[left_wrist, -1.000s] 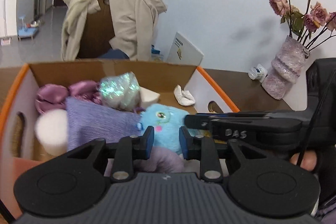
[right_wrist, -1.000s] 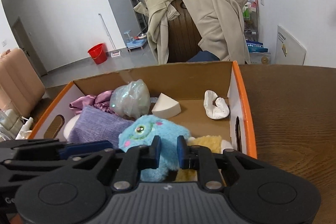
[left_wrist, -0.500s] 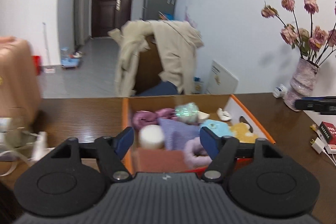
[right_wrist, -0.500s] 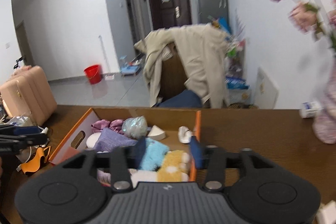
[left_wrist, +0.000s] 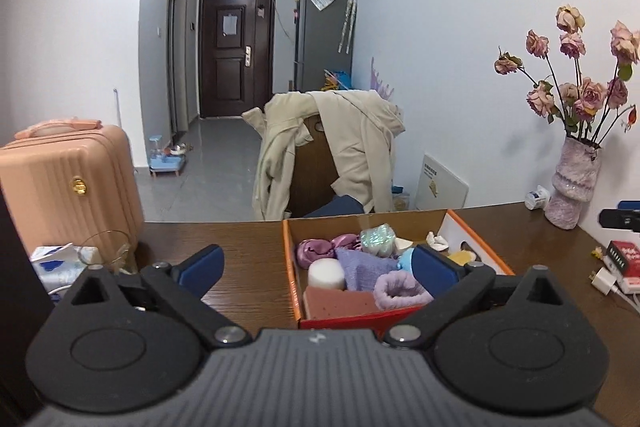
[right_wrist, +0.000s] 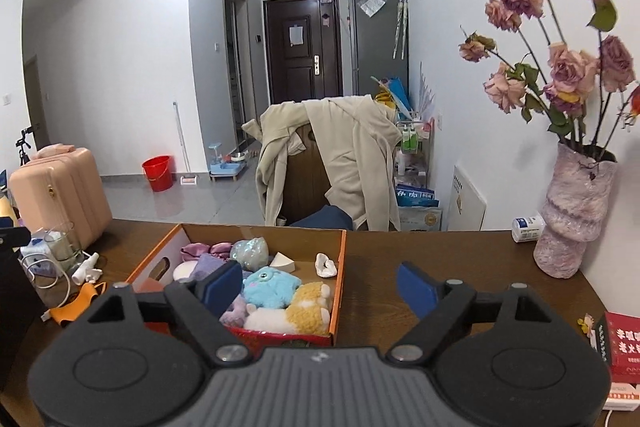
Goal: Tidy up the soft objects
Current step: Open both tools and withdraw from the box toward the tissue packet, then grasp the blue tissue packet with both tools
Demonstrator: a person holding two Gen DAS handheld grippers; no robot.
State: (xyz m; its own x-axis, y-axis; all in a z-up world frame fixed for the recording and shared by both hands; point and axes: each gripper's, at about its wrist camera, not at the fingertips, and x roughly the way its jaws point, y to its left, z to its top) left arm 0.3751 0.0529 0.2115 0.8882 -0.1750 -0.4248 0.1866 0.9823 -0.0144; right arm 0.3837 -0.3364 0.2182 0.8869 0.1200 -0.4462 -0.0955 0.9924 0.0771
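An orange-rimmed cardboard box [left_wrist: 480, 243] [right_wrist: 342, 267] sits on the dark wooden table. It holds soft things: a blue plush [right_wrist: 272, 287], a yellow and white plush [right_wrist: 296, 315], a purple cloth [left_wrist: 364, 269], a purple scrunchie [left_wrist: 400, 291], a white round sponge [left_wrist: 326, 275], a pink sponge block [left_wrist: 340, 303] and an iridescent ball [left_wrist: 378, 237]. My left gripper [left_wrist: 316, 263] hangs back above the box's near edge, its jaws opening wide and holding nothing. My right gripper [right_wrist: 320, 285] does the same near the box's right wall, jaws opening and empty.
A vase of dried roses [right_wrist: 576, 215] and a small pill bottle [right_wrist: 528, 227] stand at the far right. A red book [right_wrist: 624, 347] and a charger [left_wrist: 604, 281] lie near right. A glass [left_wrist: 96, 251], cables and an orange item [right_wrist: 76, 303] crowd the left. A coat-draped chair [left_wrist: 328, 155] stands behind.
Both grippers have drawn back and up out of the box, and their jaws went from nearly shut to wide. The blue plush stays lying in the box.
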